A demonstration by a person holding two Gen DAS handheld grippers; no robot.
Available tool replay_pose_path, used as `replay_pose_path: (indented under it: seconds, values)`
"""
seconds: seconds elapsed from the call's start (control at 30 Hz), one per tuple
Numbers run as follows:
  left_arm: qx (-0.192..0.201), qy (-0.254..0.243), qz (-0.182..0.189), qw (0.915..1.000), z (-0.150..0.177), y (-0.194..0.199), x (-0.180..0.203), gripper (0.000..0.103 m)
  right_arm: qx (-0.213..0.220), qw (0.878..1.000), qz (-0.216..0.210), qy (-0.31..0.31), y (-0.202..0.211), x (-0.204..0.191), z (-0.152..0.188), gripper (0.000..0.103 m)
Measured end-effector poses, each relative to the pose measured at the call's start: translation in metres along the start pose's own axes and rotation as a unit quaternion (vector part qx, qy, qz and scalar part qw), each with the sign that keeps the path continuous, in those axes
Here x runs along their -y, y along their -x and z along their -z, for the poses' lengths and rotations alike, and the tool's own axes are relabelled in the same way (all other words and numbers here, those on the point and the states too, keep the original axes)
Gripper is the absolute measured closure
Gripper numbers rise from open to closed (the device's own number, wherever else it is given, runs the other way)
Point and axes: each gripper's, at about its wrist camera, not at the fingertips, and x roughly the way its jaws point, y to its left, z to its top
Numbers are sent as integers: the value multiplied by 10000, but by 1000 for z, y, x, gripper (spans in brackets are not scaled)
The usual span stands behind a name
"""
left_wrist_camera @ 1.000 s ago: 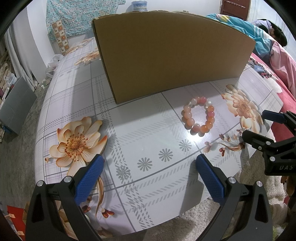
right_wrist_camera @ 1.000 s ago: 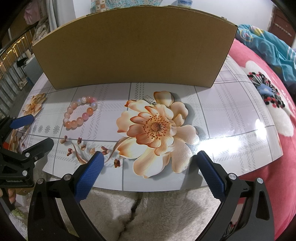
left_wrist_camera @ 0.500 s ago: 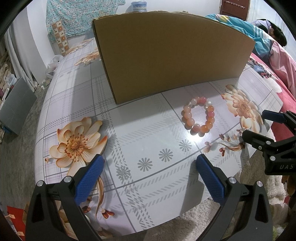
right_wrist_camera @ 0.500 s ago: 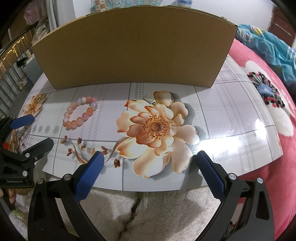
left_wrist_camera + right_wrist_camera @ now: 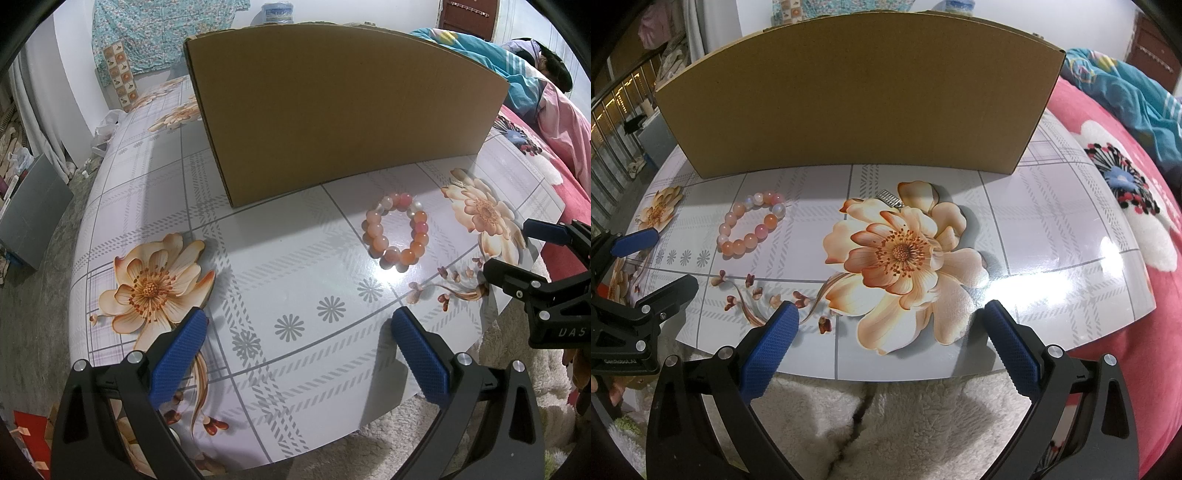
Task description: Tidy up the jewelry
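- Hand-held gripper, left [image 5: 295, 350]: black plastic arms w/ metal screws, blue knurled rubbery pads [image 5: 179, 354], spread wide, nothing between them; hovers over near part of bench.
- Right hand-held gripper [image 5: 888, 341]: same build, blue textured pads [image 5: 1014, 349] wide apart and empty, at near edge of bench above fluffy cream rug [image 5: 886, 424].
- Each gripper shows at the side of the other's view, jaws apart.
- Bench [image 5: 295, 288]: glossy, smooth top w/ rounded edge, pale grey plaid lines, small daisy prints and large peach flower prints; lamp glare on surface.
- Bead bracelet [image 5: 397, 230]: closed ring of round, polished beads in peach, pink and milky white, lying flat on bench, ahead and right of left gripper, well apart from both; in right view [image 5: 751, 225] it sits left of big flower print.
- Small silver ribbed metal piece [image 5: 888, 196], poss. a clasp or charm, lies at top of that flower print, right of bracelet.
- Cardboard box [image 5: 343, 110]: plain brown, matte, straight-sided, standing behind bracelet.
- Bed [image 5: 1126, 221]: red fleecy blanket w/ flower pattern, right of bench.
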Motion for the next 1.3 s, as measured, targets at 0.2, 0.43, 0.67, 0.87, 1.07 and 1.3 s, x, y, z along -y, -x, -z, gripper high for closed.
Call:
replay_pose_path:
  seconds: [0.2, 0.43, 0.67, 0.87, 1.07, 1.3]
  values:
    - [2, 1, 1, 10000, 0, 0, 0, 4, -4, 10000, 4, 0, 0, 0, 0, 8]
    - [-37, 6, 5, 10000, 0, 0, -1, 4, -5, 10000, 9, -1, 1, -1, 0, 8]
    - [-94, -30, 31, 9999, -4, -2, -1, 4, -9, 10000, 15, -2, 1, -1, 0, 8]
    - [-145, -28, 30, 9999, -4, -3, 0, 4, -6, 10000, 20, -2, 2, -2, 1, 8]
    - [-223, -23, 32, 9997, -7, -5, 1, 4, -8, 10000, 23, 0, 2, -2, 0, 8]
    - [-233, -23, 34, 9997, -8, -5, 0, 4, -8, 10000, 27, 2, 2, -2, 0, 8]
